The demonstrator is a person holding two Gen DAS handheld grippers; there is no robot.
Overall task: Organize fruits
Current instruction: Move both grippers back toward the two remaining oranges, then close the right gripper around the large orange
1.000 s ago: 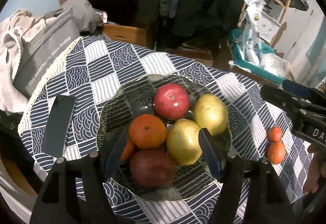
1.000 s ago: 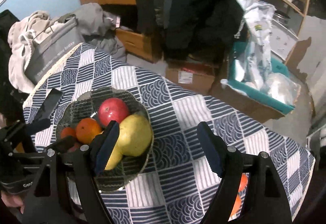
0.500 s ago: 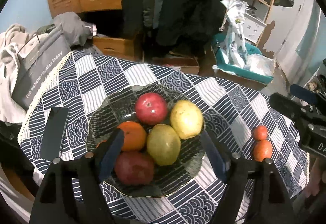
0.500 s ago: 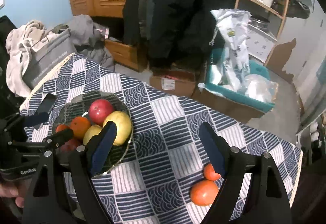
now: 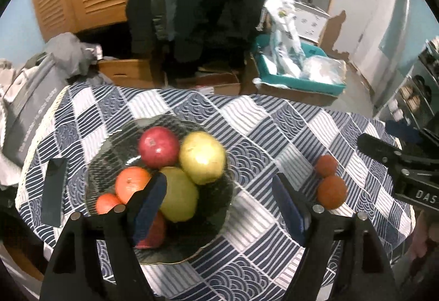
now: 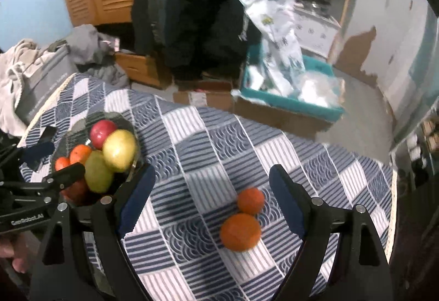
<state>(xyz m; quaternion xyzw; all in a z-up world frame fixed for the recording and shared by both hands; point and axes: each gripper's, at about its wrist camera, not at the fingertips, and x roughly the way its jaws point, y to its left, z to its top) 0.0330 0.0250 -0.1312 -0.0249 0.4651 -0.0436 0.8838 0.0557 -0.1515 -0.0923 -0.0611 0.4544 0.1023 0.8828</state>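
Note:
A dark glass bowl on the checked tablecloth holds a red apple, two yellow-green pears, oranges and a dark red fruit. Two loose oranges lie on the cloth to the bowl's right; they also show in the left wrist view. My left gripper is open and empty above the bowl's right side. My right gripper is open and empty, above the cloth with the two loose oranges just ahead between its fingers.
A dark flat phone-like object lies on the cloth left of the bowl. A grey bag and clothes lean at the table's left edge. A teal crate with plastic bags and cardboard boxes stand on the floor beyond the table.
Both grippers have pulled back and swung right. The bowl has slid left in both views, and the two loose oranges have come into the middle of the right wrist view.

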